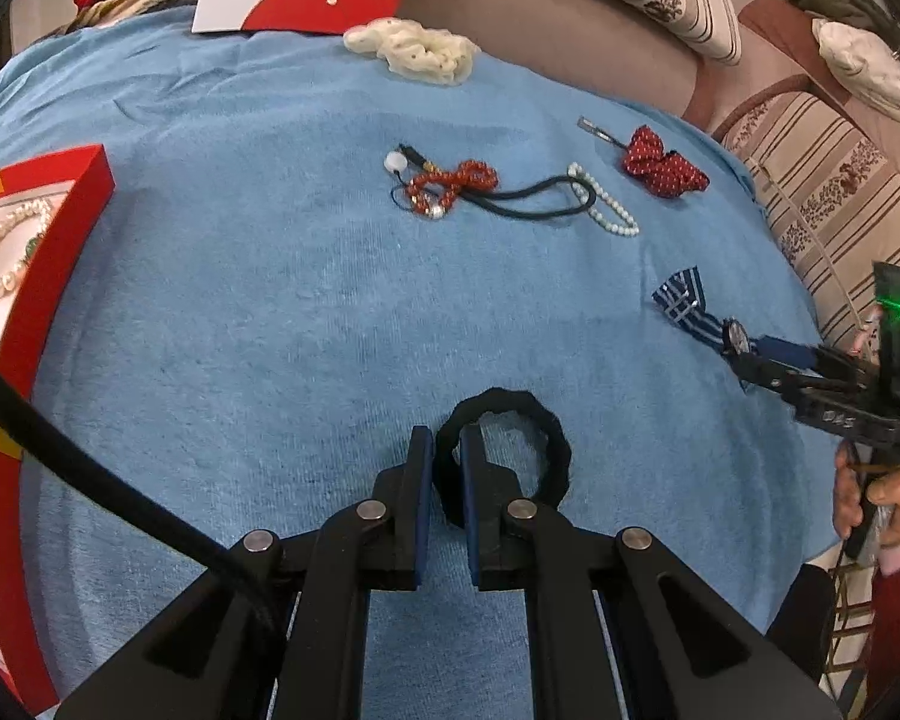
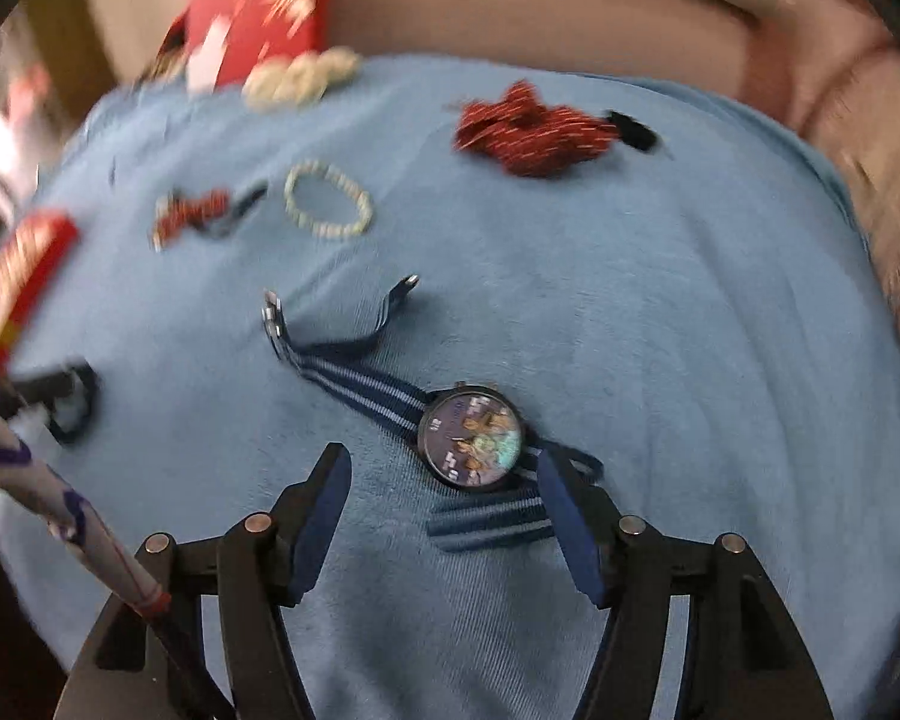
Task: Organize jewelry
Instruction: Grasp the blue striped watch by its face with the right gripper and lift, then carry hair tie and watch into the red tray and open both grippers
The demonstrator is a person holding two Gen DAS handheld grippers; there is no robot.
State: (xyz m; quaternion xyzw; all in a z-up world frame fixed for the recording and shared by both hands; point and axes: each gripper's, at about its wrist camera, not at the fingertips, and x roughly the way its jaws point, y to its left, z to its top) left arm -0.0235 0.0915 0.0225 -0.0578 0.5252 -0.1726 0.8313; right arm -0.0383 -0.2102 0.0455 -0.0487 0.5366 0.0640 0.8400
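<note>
Your left tongs (image 1: 447, 450) are clamped on the black hair tie (image 1: 504, 456), low centre of the left view, its rim between the pads. The red jewelry box (image 1: 48, 252) sits at the left edge; carrying the tie there looks like the next move. Your right tongs (image 2: 444, 480) stand apart around the striped watch (image 2: 471, 438), lower centre, seemingly ready to close.

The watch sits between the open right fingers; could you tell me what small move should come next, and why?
Probably close the right gripper on the watch: its fingers are spread either side of the striped strap on the blue cloth, and nothing is gripped yet.
</note>
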